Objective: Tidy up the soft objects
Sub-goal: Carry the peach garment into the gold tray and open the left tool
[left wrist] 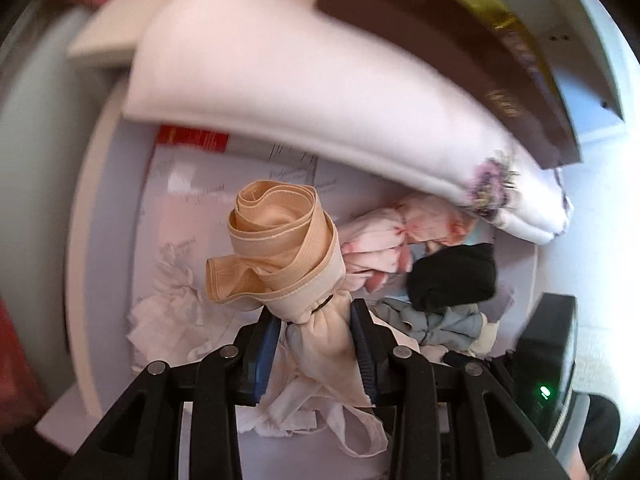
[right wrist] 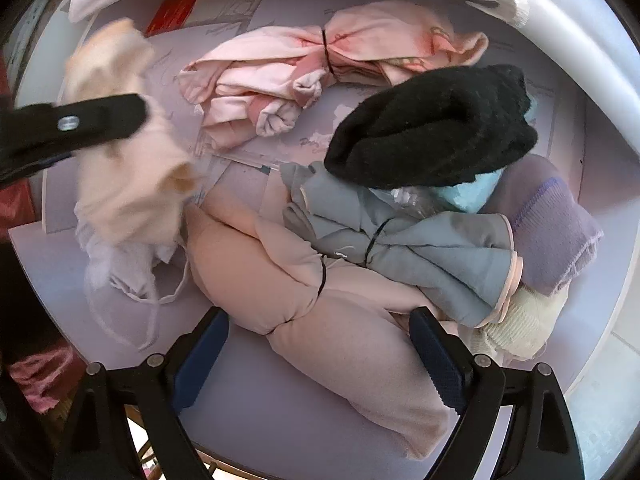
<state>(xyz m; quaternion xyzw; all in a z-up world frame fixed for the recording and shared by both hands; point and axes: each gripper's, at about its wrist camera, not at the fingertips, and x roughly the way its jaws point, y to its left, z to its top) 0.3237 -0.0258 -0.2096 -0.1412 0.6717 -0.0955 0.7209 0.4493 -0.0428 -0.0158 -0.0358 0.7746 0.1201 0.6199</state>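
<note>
My left gripper (left wrist: 314, 320) is shut on a beige cloth bundle (left wrist: 276, 248) tied with a thin black band, its rolled peach waistband uppermost, held above a white drawer (left wrist: 100, 208). The right wrist view shows the same bundle (right wrist: 124, 184), blurred at the left, with one of the left fingers (right wrist: 100, 118) across it. My right gripper (right wrist: 320, 320) stands open and points down over a pale pink tied bundle (right wrist: 352, 320). That bundle lies between its blue pads, with a gap showing beside the left pad.
In the drawer (right wrist: 280, 408) lie a pink flowered bundle (right wrist: 320, 56), a black knit piece (right wrist: 432, 128), a grey tied bundle (right wrist: 420, 244), a lavender sock (right wrist: 552, 232), a cream cloth (right wrist: 520, 320) and white lacy cloth (right wrist: 128, 276). A folded white cloth (left wrist: 300, 80) and a brown box (left wrist: 460, 52) hang over the back.
</note>
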